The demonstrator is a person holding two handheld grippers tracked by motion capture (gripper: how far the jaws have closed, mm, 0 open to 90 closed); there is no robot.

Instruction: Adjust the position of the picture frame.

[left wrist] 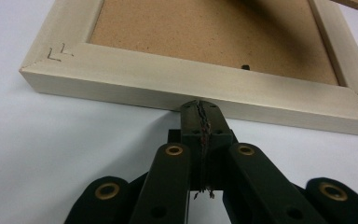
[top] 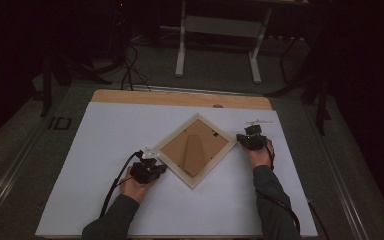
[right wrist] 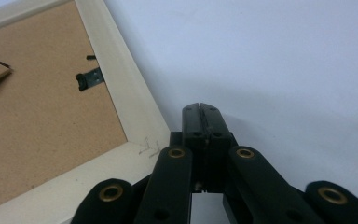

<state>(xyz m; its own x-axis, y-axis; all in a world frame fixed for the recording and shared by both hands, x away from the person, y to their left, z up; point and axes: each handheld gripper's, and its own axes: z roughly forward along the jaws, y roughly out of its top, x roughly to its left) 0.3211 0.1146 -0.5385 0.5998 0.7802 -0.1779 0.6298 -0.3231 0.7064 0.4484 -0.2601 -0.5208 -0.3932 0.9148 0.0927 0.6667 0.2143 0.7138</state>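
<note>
Near the middle of the white surface [top: 105,150], the left tool [top: 152,163] has its jaws pressed together, its tip touching the outer side of the picture frame [top: 195,149]. That pale wooden frame lies face down, turned like a diamond, brown backing up. At the frame's corner toward the surface's right edge sits the right tool [top: 244,137], jaws also together, gripping nothing.

Pale matt wooden frame [left wrist: 177,84], rough brown fibreboard backing [left wrist: 205,32]
</note>
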